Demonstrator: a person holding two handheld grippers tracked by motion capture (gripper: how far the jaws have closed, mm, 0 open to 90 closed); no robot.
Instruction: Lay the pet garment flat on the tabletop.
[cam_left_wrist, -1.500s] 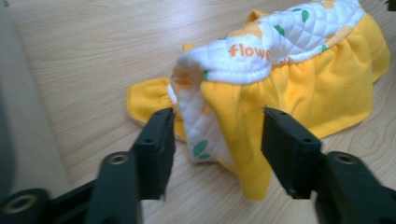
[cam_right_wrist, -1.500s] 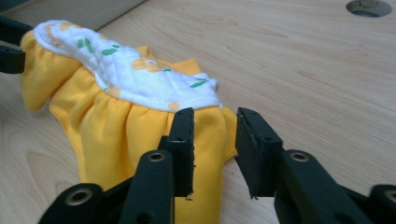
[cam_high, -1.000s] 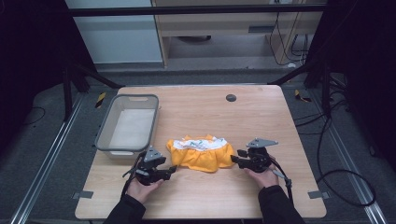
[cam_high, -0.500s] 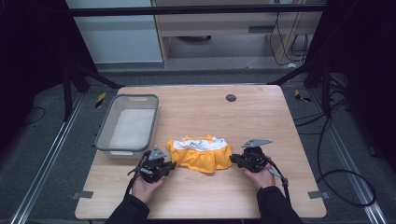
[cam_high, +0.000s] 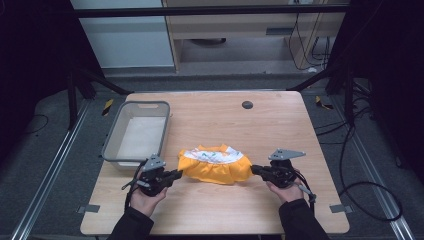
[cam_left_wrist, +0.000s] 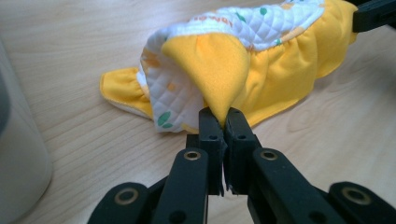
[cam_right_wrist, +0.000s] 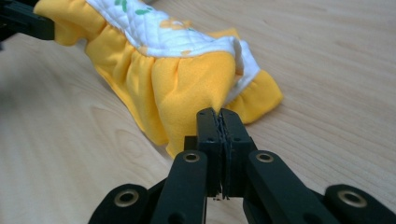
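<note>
Pale woodgrain table (cam_high: 280, 125), ruffled yellow quilted cloth (cam_high: 215, 164), left tool (cam_left_wrist: 223, 122) and right tool (cam_right_wrist: 219, 116) each pinching its edge

Orange letters on the yellow cloth's (cam_left_wrist: 261, 60) white quilted band, perhaps "ANA", too blurred

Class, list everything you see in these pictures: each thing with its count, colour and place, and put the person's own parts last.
table: one, light wood, centre of the high view.
basket: one, grey, white inside, on the table's left part.
cloth: one, yellow with a white quilted printed lining, bunched on the table's near middle, between the grippers.
round mark: one, dark, on the table's far side.
cables: several, black, on the floor to the right.
left gripper: one, black, fingers pinching the cloth's left end.
right gripper: one, black, closed at the cloth's right end.
hands: two, dark sleeves, at the near edge.
</note>
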